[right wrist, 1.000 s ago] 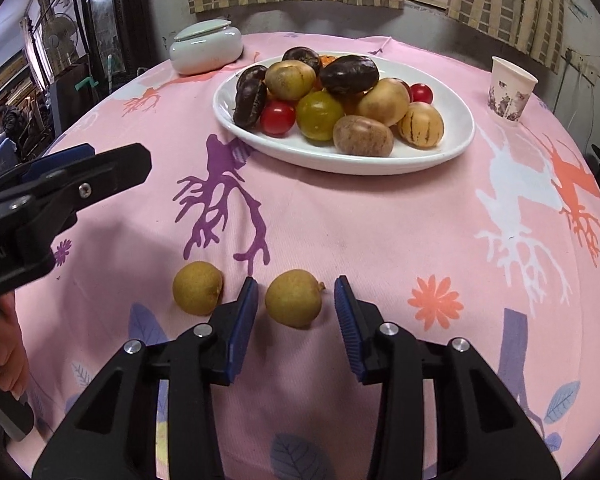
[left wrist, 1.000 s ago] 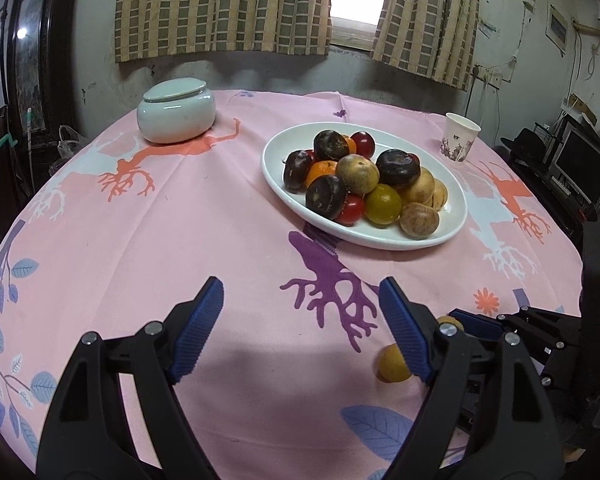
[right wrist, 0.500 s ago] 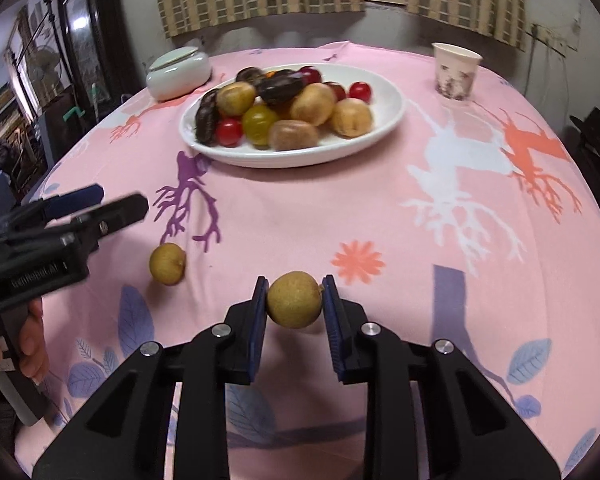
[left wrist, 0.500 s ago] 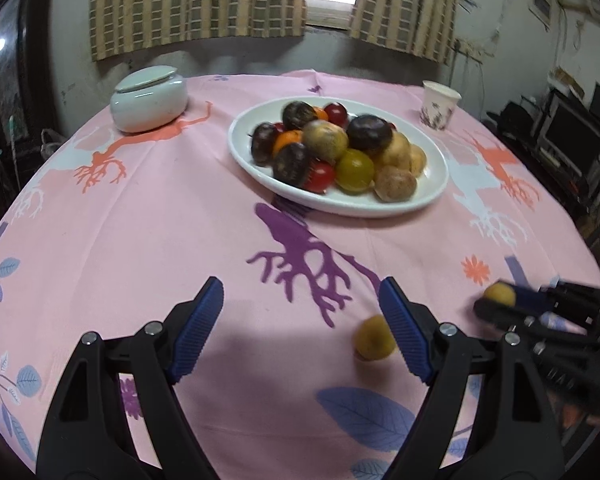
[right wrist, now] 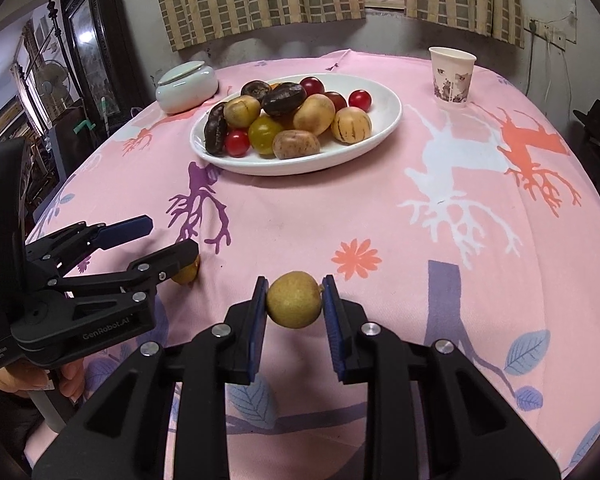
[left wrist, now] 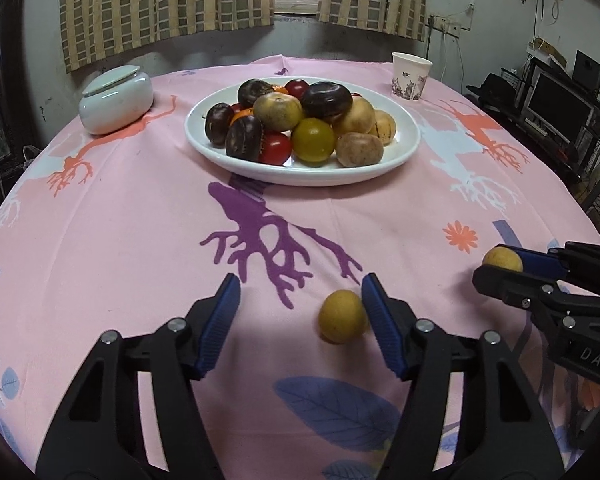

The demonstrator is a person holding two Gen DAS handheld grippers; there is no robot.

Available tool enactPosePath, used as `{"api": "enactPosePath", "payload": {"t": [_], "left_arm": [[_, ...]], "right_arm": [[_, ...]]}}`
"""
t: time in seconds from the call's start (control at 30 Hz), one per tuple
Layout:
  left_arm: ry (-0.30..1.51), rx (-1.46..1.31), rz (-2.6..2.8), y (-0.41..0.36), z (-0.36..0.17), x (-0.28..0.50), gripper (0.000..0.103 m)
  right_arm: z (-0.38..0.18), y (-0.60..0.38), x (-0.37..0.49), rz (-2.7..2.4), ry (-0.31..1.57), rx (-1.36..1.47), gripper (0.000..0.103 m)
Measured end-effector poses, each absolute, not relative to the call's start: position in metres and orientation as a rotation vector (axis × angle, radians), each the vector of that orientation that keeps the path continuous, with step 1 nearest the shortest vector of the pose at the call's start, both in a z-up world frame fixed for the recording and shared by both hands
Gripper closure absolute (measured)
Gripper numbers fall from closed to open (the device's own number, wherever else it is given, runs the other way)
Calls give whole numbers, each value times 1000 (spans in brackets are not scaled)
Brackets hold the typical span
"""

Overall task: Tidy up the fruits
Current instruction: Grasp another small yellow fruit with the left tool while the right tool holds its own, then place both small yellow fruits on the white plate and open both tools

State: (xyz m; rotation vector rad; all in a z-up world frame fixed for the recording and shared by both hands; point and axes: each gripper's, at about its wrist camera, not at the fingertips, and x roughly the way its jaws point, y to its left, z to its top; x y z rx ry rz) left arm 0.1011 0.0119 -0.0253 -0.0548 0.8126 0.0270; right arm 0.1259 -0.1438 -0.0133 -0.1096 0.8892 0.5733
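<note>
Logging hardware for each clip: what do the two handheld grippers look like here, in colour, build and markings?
Both are black plastic frames with cut-out windows, silver rivets at the joints and ribbed blue pads on the fingers. The left gripper reads "GenRobot.AI" on its side in the right wrist view, with a small white label behind it; a bare hand grips its grey handle. The right gripper shows "DAS" lettering in the left wrist view. No cables visible.

Loose yellow fruit [right wrist: 187,273] mostly hidden behind left tool [right wrist: 162,240].

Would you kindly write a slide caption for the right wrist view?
Right gripper holds a yellow-brown fruit above the pink tablecloth, fruit plate ahead.
</note>
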Motion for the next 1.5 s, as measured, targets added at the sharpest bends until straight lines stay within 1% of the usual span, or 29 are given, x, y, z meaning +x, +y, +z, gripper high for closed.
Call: {"api": "enactPosePath", "payload": {"t": [0.13, 0.2, 0.27, 0.43, 0.47, 0.53, 0.57, 0.77, 1.03, 1.2, 1.3, 1.5], "left_arm": [[820, -79, -2, 11, -27, 102, 48], [832, -91, -28, 9, -28, 102, 58], [863, -81, -51, 3, -33, 103, 63], [887, -69, -47, -1, -37, 106, 63], [886, -66, -43, -2, -37, 105, 65], [881, -66, -38, -2, -36, 106, 75], [873, -72, -42, -2, -35, 105, 77], [798, -29, -11, -6, -22, 96, 77], [762, -38, 15, 1, -5, 92, 77], [731, -61, -2, 15, 20, 93, 77], [716, -11, 9, 23, 39, 104, 77], [674, 0, 86, 48, 74, 151, 77]], "right_arm": [[-13, -142, 124, 581, 888, -119, 76], [-13, -141, 123, 586, 891, -119, 76], [-13, -141, 122, 587, 888, -119, 76], [-13, -140, 122, 596, 896, -120, 76], [-13, -140, 122, 598, 899, -119, 76], [-14, -139, 122, 596, 905, -121, 76], [-14, -139, 122, 594, 905, -122, 76], [-10, -140, 120, 598, 883, -126, 76], [-3, -144, 117, 584, 855, -116, 76], [19, -150, 118, 581, 776, -112, 76], [33, -150, 127, 574, 725, -142, 76], [63, -136, 171, 547, 632, -183, 76]]}}
